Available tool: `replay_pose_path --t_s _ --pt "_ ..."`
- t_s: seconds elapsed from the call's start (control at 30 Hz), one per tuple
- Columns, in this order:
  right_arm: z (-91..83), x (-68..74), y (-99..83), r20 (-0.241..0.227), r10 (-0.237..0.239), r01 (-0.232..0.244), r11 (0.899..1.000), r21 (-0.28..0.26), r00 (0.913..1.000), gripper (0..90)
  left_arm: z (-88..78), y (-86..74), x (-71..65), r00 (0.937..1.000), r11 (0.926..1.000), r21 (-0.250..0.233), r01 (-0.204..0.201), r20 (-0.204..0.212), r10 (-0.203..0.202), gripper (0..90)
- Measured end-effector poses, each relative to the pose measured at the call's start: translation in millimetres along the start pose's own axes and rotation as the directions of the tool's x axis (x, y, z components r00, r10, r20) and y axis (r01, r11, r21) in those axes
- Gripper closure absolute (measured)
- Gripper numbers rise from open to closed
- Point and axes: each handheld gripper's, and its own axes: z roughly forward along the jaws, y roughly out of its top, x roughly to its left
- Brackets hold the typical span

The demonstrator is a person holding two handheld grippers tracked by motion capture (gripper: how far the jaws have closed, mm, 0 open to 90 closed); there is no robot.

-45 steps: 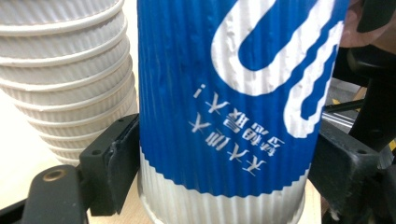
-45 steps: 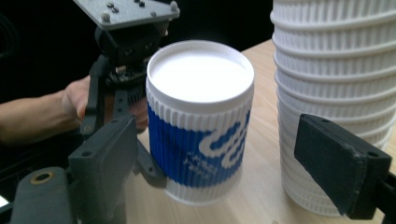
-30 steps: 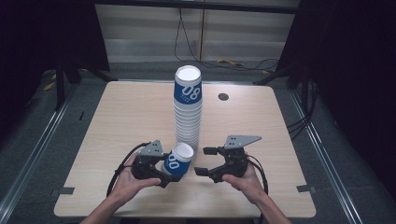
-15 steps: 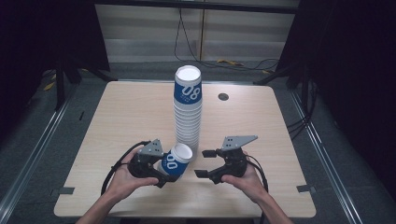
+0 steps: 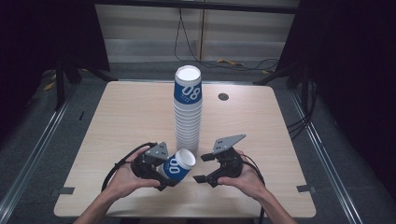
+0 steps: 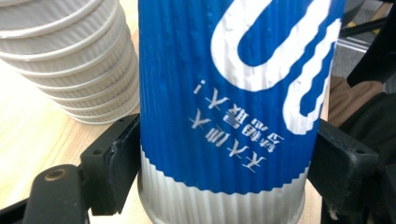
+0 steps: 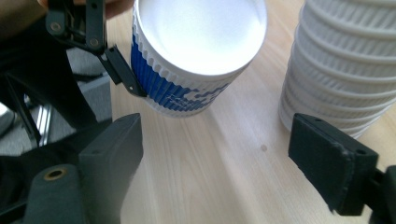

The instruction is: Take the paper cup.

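Currently a blue-and-white paper cup (image 5: 178,164) is clamped by the left gripper (image 5: 169,175), tilted above the table (image 5: 116,121) beside the tall cup stack (image 5: 187,112). The right gripper (image 5: 200,169), whose jaws have just been opening, is spread with nothing between them. The stack could be toppled if nudged. No contents are seen in the cup.

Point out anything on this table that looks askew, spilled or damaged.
Nothing is spilled or visibly damaged. The one thing off upright is the blue cup, tipped on its side in the left gripper, its open mouth toward the empty right gripper. The cup stack stands straight on the table.
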Motion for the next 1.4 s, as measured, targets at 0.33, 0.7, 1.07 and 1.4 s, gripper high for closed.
replay_pose_path --t_s 0.33,0.7,1.07,1.4 --pt "4.6 2.1 2.6 0.032 -0.034 0.031 0.996 0.081 0.9989 16.2 7.4 3.8 -4.9 0.9991 0.9975 0.056 -0.042 -0.001 0.042 19.2" --pt "10.4 4.4 10.7 0.004 -0.083 0.08 0.973 0.217 0.9965 16.9 8.7 8.4 -8.3 0.9962 0.9881 0.132 -0.079 -0.026 0.083 19.5" --pt "12.8 4.4 14.7 -0.009 -0.1 0.098 0.952 0.292 0.995 18.4 16.1 12.3 -11.7 0.9897 0.967 0.215 -0.137 -0.011 0.143 19.7" --pt "16.3 6.2 16.3 -0.041 -0.117 0.124 0.944 0.307 0.9923 17.0 23.4 16.3 -13.9 0.9806 0.9425 0.273 -0.192 0.017 0.195 20.0"
